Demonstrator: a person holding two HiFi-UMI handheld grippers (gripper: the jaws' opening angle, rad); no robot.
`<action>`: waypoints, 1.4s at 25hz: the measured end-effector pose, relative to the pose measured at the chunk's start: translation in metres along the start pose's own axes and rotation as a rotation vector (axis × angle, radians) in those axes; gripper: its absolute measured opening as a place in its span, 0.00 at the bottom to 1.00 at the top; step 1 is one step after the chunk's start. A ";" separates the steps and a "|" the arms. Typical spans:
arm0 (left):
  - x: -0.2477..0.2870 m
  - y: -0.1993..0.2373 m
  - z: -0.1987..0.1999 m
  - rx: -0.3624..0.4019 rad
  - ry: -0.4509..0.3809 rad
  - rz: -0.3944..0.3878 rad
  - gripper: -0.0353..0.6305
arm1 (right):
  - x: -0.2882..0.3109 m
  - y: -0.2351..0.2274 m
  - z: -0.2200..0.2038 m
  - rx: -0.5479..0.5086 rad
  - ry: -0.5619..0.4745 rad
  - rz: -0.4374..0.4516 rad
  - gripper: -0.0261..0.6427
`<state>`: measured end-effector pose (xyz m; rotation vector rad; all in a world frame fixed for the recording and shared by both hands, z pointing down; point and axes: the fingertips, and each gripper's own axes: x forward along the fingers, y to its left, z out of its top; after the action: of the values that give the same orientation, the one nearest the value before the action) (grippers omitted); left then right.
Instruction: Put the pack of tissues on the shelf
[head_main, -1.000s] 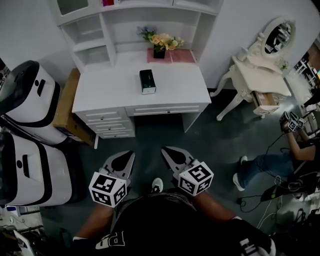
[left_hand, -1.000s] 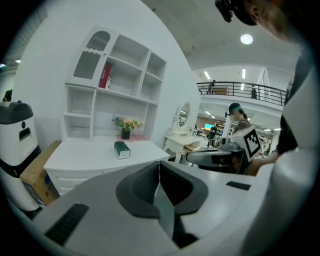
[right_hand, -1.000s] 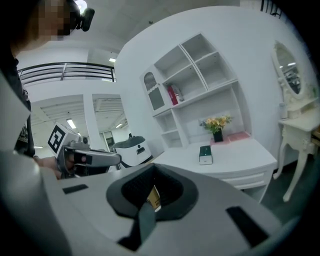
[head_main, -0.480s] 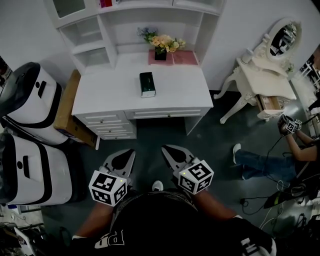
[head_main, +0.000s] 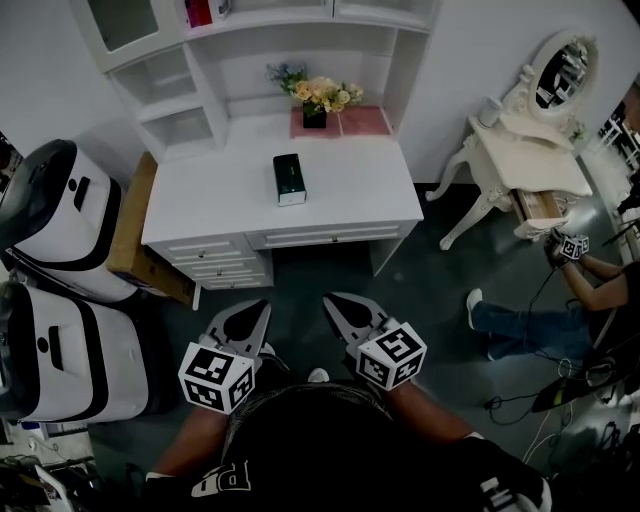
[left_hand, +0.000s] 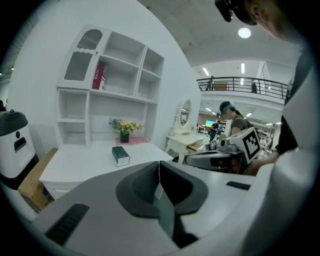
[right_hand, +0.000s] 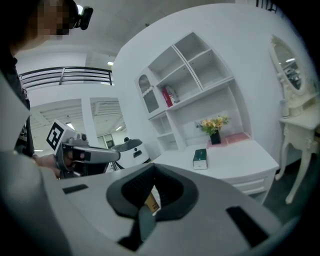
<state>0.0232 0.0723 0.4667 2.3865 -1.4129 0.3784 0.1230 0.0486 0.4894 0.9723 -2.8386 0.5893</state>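
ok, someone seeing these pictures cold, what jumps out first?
The dark green pack of tissues lies on the bare middle of the white desk, in front of a vase of flowers and below the shelves. Nearer the camera, the left gripper and right gripper hang side by side over the dark floor, both shut and empty. Two bulky white machines stand left of the desk.

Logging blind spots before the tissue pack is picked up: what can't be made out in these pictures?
- Print on the tissue pack: too small in every view.
- Top of the shelf unit: cut off by the head view's upper edge.
- Inside the arched-door cupboard: left gripper view, the door hides it.
- Title of the red book: too small in both gripper views.
- The seated person: cut off by the head view's right edge.
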 end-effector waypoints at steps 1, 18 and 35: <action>0.002 0.001 0.001 0.004 -0.001 -0.004 0.08 | 0.001 -0.001 0.000 0.001 0.000 -0.003 0.05; 0.051 0.063 0.018 -0.013 -0.001 -0.047 0.08 | 0.062 -0.033 0.010 -0.002 0.036 -0.059 0.05; 0.112 0.173 0.038 -0.035 0.040 -0.063 0.08 | 0.176 -0.067 0.026 -0.036 0.136 -0.071 0.05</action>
<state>-0.0744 -0.1095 0.5025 2.3757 -1.3135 0.3798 0.0249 -0.1109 0.5227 0.9831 -2.6751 0.5717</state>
